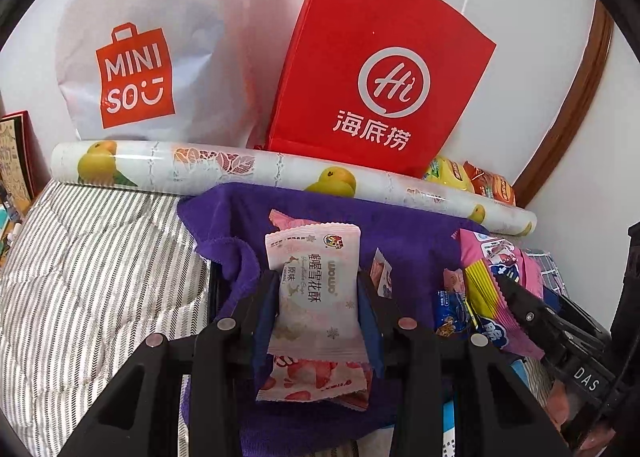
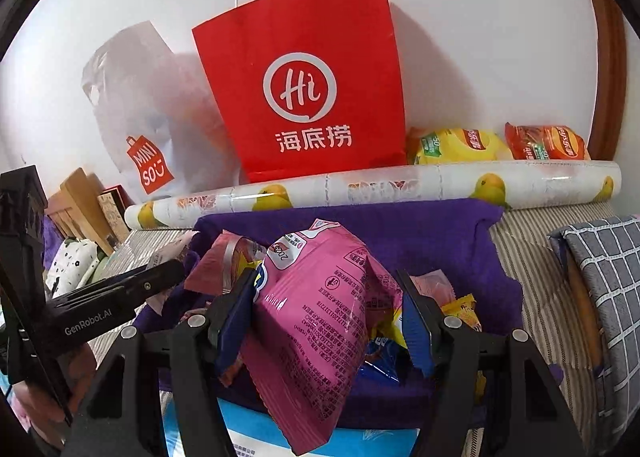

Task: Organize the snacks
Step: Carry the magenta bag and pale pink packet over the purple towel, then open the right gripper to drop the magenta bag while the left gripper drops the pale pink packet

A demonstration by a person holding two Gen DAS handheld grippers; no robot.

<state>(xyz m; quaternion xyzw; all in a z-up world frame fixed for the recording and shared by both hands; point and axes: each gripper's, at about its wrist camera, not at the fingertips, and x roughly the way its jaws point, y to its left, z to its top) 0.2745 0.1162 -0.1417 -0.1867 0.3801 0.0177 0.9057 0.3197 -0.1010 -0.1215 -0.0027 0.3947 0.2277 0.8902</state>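
Your left gripper [image 1: 318, 297] pinches a pale pink snowflake-crisp packet [image 1: 314, 289] above the purple towel [image 1: 400, 225]; your right gripper [image 2: 326, 317] clamps a pink snack bag [image 2: 320, 317]. The slick bag hangs skewed and could slip; hard squeezing may crush the crisp.

Bright even indoor light, soft shadows on the wall beside the red paper bag [image 1: 376, 69], glare on the wrapped roll [image 1: 256, 173] below it, fisheye bending and dark corners, centre sharp.

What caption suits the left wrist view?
Left gripper holds a pale pink snack packet above a purple cloth.
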